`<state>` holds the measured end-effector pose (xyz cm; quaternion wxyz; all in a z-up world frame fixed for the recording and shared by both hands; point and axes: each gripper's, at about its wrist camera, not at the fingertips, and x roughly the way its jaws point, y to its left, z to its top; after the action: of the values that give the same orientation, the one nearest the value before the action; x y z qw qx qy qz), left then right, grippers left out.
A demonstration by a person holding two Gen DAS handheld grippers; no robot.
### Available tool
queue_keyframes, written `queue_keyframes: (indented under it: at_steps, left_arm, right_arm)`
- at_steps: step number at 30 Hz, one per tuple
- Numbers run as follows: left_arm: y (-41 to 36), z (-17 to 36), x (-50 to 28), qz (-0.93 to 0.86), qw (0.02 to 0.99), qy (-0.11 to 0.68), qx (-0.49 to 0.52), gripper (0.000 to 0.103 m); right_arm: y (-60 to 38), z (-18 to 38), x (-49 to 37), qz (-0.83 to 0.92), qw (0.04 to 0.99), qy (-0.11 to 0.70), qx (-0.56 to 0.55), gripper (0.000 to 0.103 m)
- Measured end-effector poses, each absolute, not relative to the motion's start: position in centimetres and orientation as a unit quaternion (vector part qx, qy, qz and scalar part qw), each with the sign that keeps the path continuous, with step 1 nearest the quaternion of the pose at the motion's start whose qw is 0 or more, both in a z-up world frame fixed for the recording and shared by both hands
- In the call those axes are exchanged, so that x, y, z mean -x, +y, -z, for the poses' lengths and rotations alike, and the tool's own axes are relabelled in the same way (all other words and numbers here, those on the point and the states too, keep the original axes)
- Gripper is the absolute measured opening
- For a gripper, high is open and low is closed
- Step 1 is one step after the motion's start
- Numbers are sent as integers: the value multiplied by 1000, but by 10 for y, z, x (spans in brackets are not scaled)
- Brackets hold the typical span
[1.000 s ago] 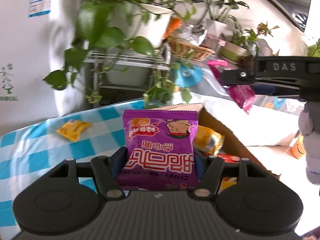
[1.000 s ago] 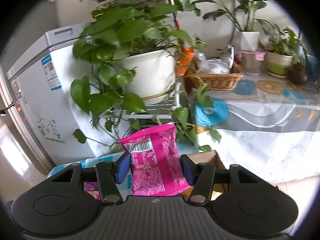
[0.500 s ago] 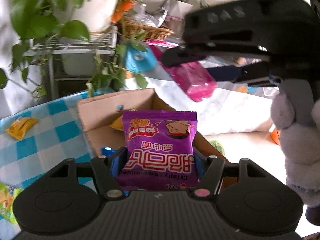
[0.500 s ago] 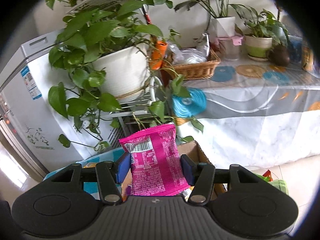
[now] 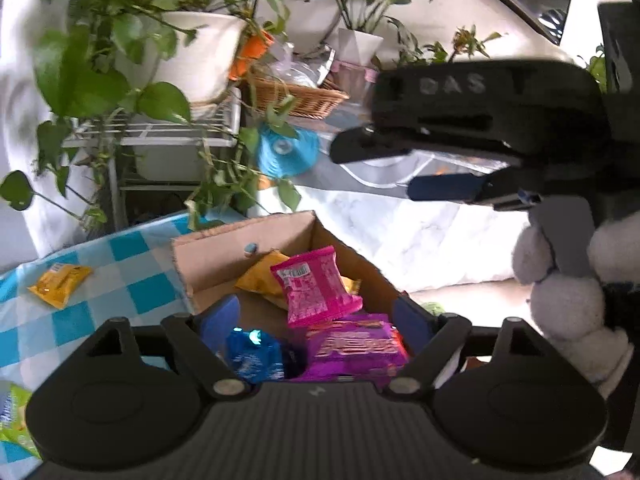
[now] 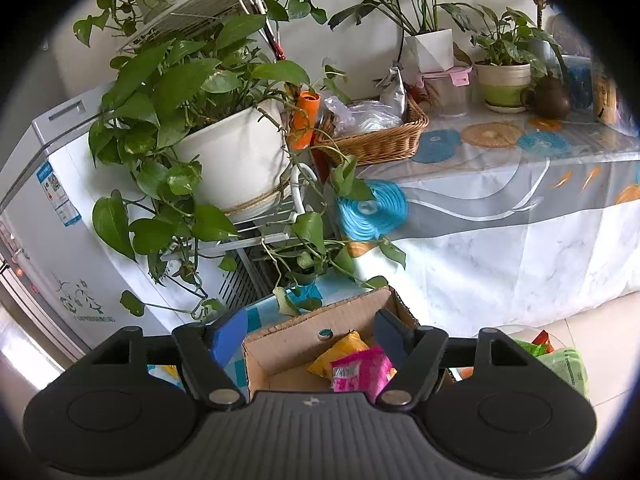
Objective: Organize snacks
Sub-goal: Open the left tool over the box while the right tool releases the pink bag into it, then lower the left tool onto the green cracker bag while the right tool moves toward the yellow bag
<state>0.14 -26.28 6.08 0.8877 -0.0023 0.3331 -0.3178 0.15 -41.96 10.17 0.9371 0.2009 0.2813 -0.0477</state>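
Note:
An open cardboard box (image 5: 240,248) sits on the blue-checked tablecloth (image 5: 120,264). Inside lie a pink snack packet (image 5: 316,284), a purple packet (image 5: 352,348), a blue packet (image 5: 256,352) and a yellow packet (image 5: 260,280). My left gripper (image 5: 316,316) is open and empty just above the box. My right gripper (image 6: 310,330) is open and empty above the box (image 6: 304,332); it also shows from the side at the upper right of the left wrist view. The pink packet (image 6: 360,372) and yellow packet (image 6: 340,354) show below it.
A yellow packet (image 5: 58,282) lies on the cloth at left, a green one (image 5: 12,416) at the lower left edge. A large potted plant (image 6: 224,156) on a white rack stands behind the box. A side table (image 6: 520,168) with a wicker basket (image 6: 376,136) stands at right.
Both grippers have opened over the box. The purple packet dropped from the left gripper and the pink packet from the right; both now lie in the box.

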Motion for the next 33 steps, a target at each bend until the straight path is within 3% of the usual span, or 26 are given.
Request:
queue_keyframes:
  at_steps: [15,26,33]
  left_arm:
    - [-163,-59,-21,244,904,350,10,85]
    - [-85,-39,-37,163,908,383,43,88]
    - [-69,-12,-48,141,902,408,13,89]
  right_arm:
    - [-382,-103,-14,-11,942,292,-165,84]
    - [-343,-101,-26,-50,941,308,-129,85]
    - [-326,-98,-34,-64,938,318,-122,85]
